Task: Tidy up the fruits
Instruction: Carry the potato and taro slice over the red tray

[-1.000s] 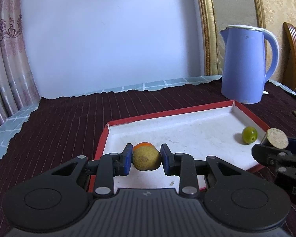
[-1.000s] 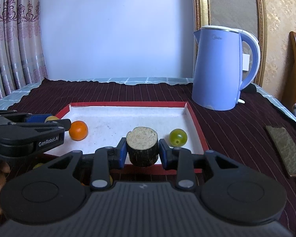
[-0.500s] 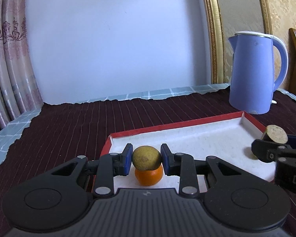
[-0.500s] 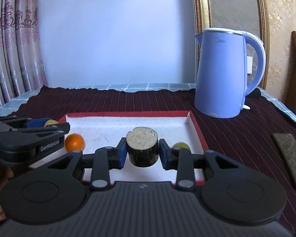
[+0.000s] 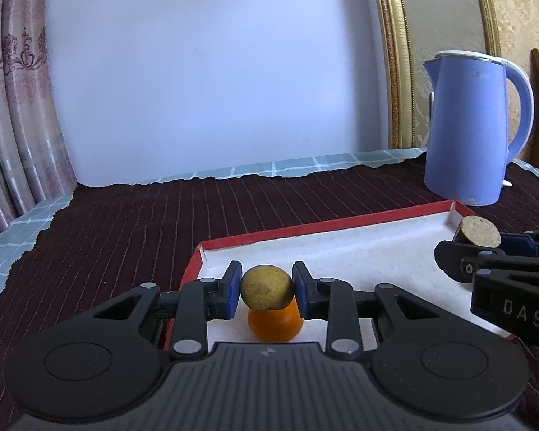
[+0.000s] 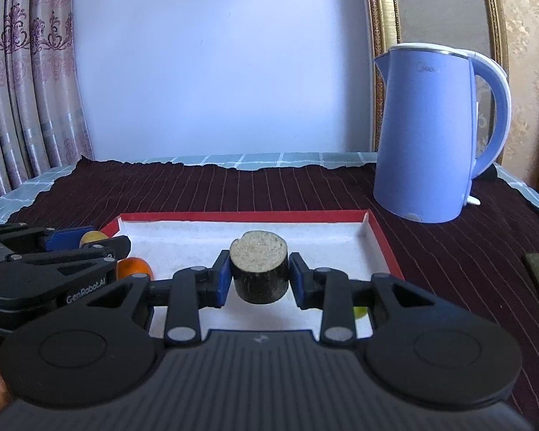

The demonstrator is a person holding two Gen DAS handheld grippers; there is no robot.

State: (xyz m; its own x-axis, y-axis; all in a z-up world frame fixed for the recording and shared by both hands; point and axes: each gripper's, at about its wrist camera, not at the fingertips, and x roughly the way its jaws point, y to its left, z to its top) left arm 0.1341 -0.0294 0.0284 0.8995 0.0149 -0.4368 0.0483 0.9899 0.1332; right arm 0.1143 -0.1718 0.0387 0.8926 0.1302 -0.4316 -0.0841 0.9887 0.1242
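Dark striped tablecloth (image 5: 133,237) bears a red-rimmed tray (image 5: 305,228); left tongs (image 5: 267,291) clamp a yellowish fruit (image 5: 266,287), right tongs (image 6: 259,280) a dark-skinned chunk (image 6: 258,269).

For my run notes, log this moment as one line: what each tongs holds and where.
left tongs: shut on yellow-green fruit, above orange | right tongs: shut on dark cut cylinder | over red-rimmed tray

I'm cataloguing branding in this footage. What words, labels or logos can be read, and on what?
"GenRobot.AI": on the side of the left tool, seen from the right wrist.
"DAS": on the right tool, seen from the left wrist; cut off by another part.
Faint brand mark near the kettle rim: too faint to read.
Small emblem on each camera housing: no letters.
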